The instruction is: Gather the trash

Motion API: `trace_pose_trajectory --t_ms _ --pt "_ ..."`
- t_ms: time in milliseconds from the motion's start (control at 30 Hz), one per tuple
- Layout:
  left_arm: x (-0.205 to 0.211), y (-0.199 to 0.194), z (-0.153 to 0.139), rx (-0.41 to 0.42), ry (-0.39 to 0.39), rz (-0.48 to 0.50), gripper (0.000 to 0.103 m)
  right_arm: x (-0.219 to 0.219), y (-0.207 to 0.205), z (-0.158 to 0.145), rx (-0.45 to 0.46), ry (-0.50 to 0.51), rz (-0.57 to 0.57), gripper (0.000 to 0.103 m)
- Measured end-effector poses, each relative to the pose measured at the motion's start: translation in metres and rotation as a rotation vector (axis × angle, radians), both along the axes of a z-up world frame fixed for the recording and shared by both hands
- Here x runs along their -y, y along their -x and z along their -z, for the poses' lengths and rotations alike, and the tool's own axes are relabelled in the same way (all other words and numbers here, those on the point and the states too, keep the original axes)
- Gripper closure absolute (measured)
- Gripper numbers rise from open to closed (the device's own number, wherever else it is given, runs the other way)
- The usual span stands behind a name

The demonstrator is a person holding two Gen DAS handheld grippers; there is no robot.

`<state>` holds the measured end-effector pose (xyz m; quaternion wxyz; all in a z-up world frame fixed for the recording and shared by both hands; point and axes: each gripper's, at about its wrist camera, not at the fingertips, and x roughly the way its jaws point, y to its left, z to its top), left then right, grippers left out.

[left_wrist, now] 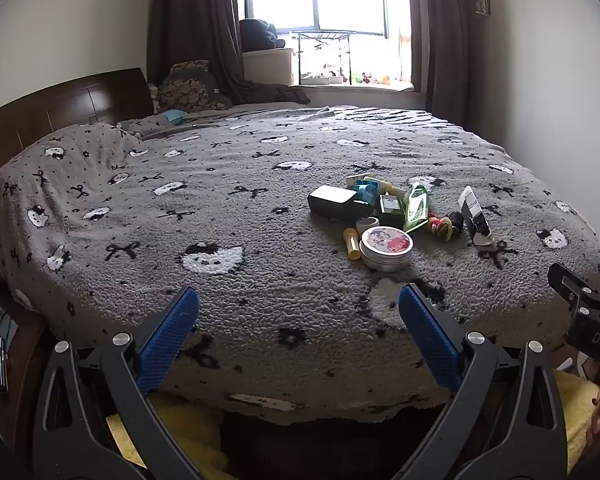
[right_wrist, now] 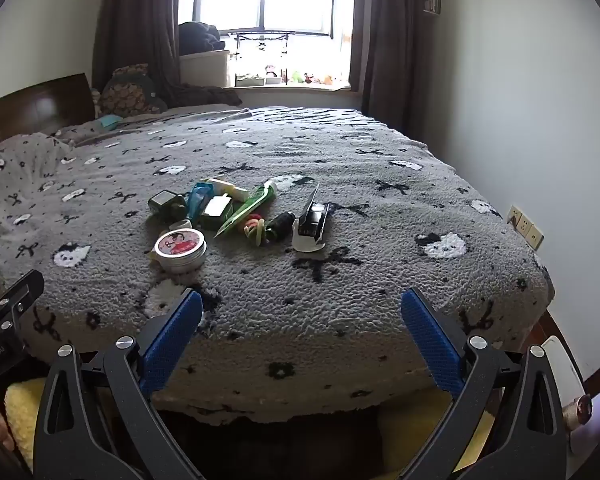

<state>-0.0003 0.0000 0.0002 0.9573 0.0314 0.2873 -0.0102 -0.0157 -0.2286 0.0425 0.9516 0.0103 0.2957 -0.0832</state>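
Note:
A small heap of items lies on the grey patterned bed cover (left_wrist: 219,240). It holds a round tin with a red picture lid (left_wrist: 386,247) (right_wrist: 180,249), a yellow tube (left_wrist: 352,243), a dark box (left_wrist: 334,201) (right_wrist: 165,203), a green wrapper (left_wrist: 416,207) (right_wrist: 245,210), a black-and-white torn packet (left_wrist: 475,216) (right_wrist: 311,224) and coloured hair ties (right_wrist: 255,227). My left gripper (left_wrist: 298,306) is open and empty at the bed's near edge, short of the heap. My right gripper (right_wrist: 302,308) is open and empty too, right of the tin.
The bed fills the room up to a wooden headboard (left_wrist: 59,108) on the left and a white wall (right_wrist: 520,100) on the right. Pillows (left_wrist: 187,88) and a window sill with clutter (left_wrist: 332,76) are at the back. Yellow fleece (right_wrist: 19,408) lies below the bed edge.

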Motion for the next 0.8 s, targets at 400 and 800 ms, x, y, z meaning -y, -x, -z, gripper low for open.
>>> trace_pose_trajectory --t_ms 400,800 --pt "0.003 0.003 0.001 0.005 0.005 0.001 0.008 0.0 -0.001 -0.003 0.009 0.02 0.007 0.003" --pt "0.004 0.001 -0.011 0.011 0.013 -0.005 0.008 -0.002 0.003 -0.005 0.034 0.026 0.0 0.003"
